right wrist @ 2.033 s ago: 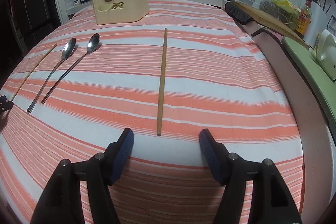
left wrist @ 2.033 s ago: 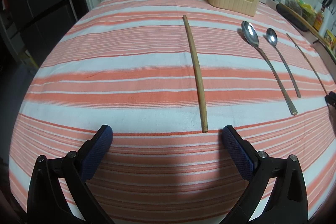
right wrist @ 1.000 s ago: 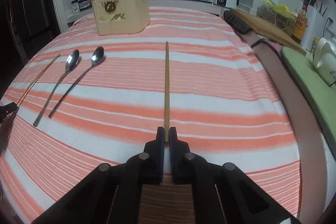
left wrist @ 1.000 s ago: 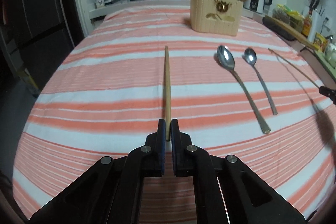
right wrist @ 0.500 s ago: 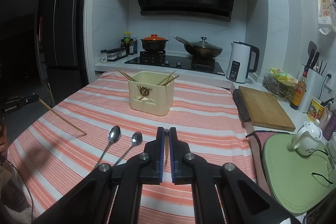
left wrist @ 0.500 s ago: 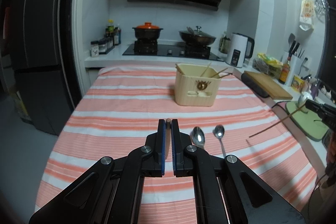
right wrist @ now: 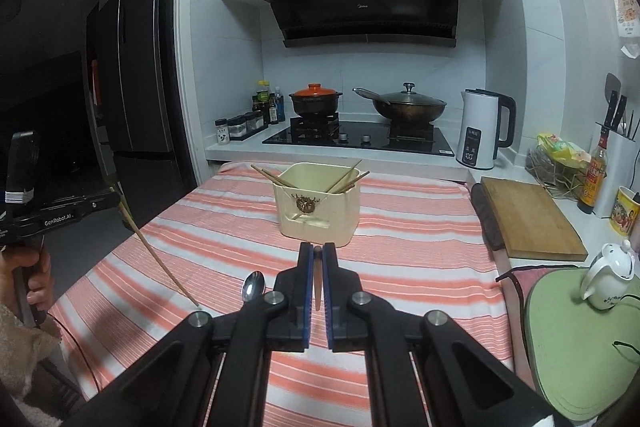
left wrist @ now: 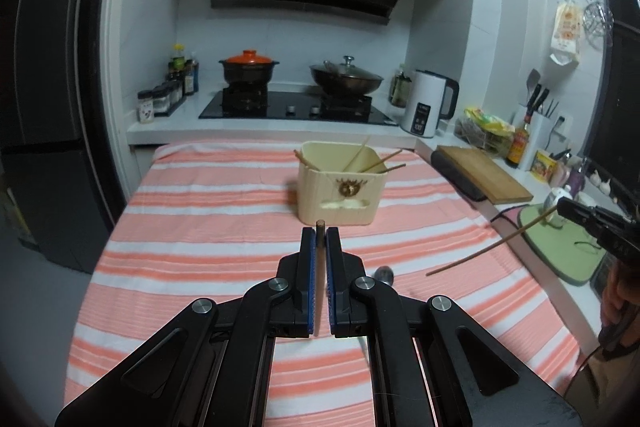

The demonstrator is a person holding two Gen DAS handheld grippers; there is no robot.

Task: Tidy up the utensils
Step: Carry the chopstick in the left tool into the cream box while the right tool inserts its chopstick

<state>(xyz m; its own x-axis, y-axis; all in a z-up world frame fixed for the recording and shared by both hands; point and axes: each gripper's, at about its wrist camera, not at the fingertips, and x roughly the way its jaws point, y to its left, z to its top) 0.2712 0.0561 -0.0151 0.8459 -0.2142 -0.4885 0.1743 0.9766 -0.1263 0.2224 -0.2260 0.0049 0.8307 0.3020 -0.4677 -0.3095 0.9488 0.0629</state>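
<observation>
I keep both tools closed. My left gripper (left wrist: 320,241) clamps one thin wooden chopstick (left wrist: 320,225), my right gripper (right wrist: 317,259) clamps another wooden chopstick (right wrist: 317,283). Both are in the air, in front of the cream plastic utensil box (left wrist: 340,195) on the orange-striped cloth (left wrist: 200,227).

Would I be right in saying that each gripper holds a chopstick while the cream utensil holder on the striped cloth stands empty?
Not quite: the cream utensil holder is not empty. The right wrist view shows several chopsticks already leaning inside it. Each gripper, left and right, does hold a chopstick.
</observation>
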